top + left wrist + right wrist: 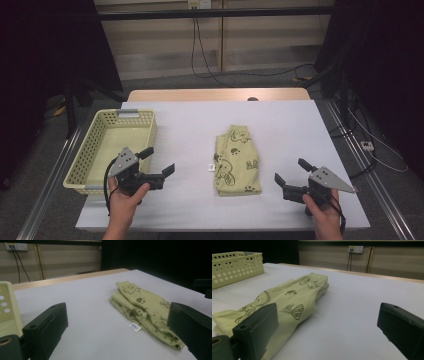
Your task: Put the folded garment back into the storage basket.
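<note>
White cloth covers the tabletop (pixel 200 125), which runs almost to the dark floor on both sides, with a strip of bare wood at the far edge and pale wall panels and hanging cables behind it.

At the far left a pale yellow perforated basket (pixel 145 131) sits along the left edge of the tabletop, its near left corner reaching the border of the cloth. It is empty, and its long side faces the middle.

Just right of the basket's near end, the left claw (pixel 157 161) is held in a hand (pixel 122 200) that comes in from the near edge. Its jaws stand released and wide apart with nothing between them, pointing right toward the middle. Bare cloth lies between this claw and the garment.

At the centre lies the folded yellow-green garment (pixel 237 162) with dark cartoon prints, flat on the tabletop, its long axis running near to far. A small white tag (pixel 211 167) sticks out from its left side. Open cloth surrounds it on every side.

Right of the garment's near end, close but not touching, the right claw (pixel 290 171) is also released, jaws spread and empty, aimed left at the garment. The hand (pixel 325 212) holding it is near the right near corner of the tabletop.
</note>
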Available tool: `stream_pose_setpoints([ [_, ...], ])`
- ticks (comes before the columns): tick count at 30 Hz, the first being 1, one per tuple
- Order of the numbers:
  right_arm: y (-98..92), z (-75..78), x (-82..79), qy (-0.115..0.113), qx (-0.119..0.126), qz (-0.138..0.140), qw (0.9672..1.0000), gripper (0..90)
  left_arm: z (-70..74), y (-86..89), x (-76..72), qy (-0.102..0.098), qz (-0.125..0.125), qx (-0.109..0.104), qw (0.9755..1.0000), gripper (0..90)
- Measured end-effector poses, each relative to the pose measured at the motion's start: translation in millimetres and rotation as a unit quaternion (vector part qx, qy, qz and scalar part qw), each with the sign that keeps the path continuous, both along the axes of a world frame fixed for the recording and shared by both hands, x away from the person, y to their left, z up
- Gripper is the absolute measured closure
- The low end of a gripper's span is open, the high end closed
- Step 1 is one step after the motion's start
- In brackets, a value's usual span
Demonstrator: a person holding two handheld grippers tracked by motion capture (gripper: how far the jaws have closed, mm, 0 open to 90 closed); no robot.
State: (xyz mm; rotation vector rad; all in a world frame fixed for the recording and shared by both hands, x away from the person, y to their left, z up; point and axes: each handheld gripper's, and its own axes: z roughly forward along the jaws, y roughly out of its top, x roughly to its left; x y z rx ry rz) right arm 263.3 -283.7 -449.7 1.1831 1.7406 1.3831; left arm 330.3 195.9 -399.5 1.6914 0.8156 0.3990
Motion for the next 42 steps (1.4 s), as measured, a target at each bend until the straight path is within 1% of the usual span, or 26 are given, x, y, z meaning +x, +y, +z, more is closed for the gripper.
stream_pose_setpoints([
  [2,-0.1,0.4,-0.4,0.001,0.003,-0.003,1.0000,3.2,1.4,-10.7,3.5,0.001,-0.004,0.001,1.0000,3.4],
  [3,-0.5,0.6,-0.5,0.000,0.001,-0.002,1.0000,3.2,1.4,-10.7,3.5,0.001,-0.004,0.001,1.0000,3.3],
  [8,-1.2,1.0,-0.9,-0.002,0.001,-0.002,1.0000,3.2,0.1,-28.8,9.4,0.008,-0.018,0.006,0.9998,3.2],
  [9,-1.8,1.1,-1.1,-0.002,0.001,-0.004,1.0000,3.3,-1.0,-35.1,12.1,0.011,-0.021,0.006,0.9997,3.0],
  [11,-2.0,1.1,-1.0,-0.003,0.001,-0.004,1.0000,3.3,-1.5,-38.5,13.4,0.010,-0.021,0.003,0.9997,2.9],
  [13,-2.4,1.4,-1.1,-0.003,0.004,-0.006,1.0000,3.3,-2.0,-43.6,16.3,0.013,-0.023,0.007,0.9996,2.6],
  [15,-2.5,1.3,-1.1,-0.003,0.004,-0.007,1.0000,3.3,-2.8,-48.3,19.6,0.017,-0.027,0.003,0.9995,2.6],
  [16,-2.6,1.3,-1.1,-0.002,0.003,-0.006,1.0000,3.3,-3.5,-50.7,21.1,0.018,-0.028,0.004,0.9994,2.7],
  [17,-2.3,1.3,-1.0,-0.002,0.005,-0.006,1.0000,3.3,-5.2,-56.0,24.4,0.023,-0.027,0.006,0.9993,2.6],
  [20,-2.3,1.4,-1.0,-0.003,0.004,-0.007,1.0000,3.4,-6.5,-61.0,27.8,0.030,-0.030,0.003,0.9991,2.8],
  [25,-2.9,1.4,-1.4,-0.003,0.004,-0.006,1.0000,3.4,-9.5,-73.8,34.7,0.049,-0.032,0.005,0.9983,3.5],
  [26,-3.0,1.4,-1.3,-0.003,0.004,-0.006,1.0000,3.4,-10.2,-76.1,35.5,0.051,-0.032,0.001,0.9982,3.6],
  [30,-2.8,1.4,-1.1,-0.003,0.005,-0.007,1.0000,3.5,-13.7,-85.1,40.8,0.062,-0.034,0.009,0.9974,4.2],
  [31,-2.8,1.4,-1.1,-0.003,0.005,-0.006,1.0000,3.5,-15.5,-89.1,43.0,0.069,-0.036,0.009,0.9969,4.3],
  [34,-2.8,1.2,-1.1,-0.003,0.002,-0.005,1.0000,3.5,-18.0,-93.5,45.5,0.073,-0.037,0.014,0.9966,4.6],
  [37,-2.5,1.1,-1.2,-0.002,0.002,-0.005,1.0000,3.5,-21.4,-99.6,48.8,0.085,-0.042,0.017,0.9954,4.8],
  [42,-2.4,1.1,-1.2,-0.002,0.001,-0.004,1.0000,3.5,-26.6,-108.0,53.8,0.097,-0.046,0.022,0.9940,5.1],
])
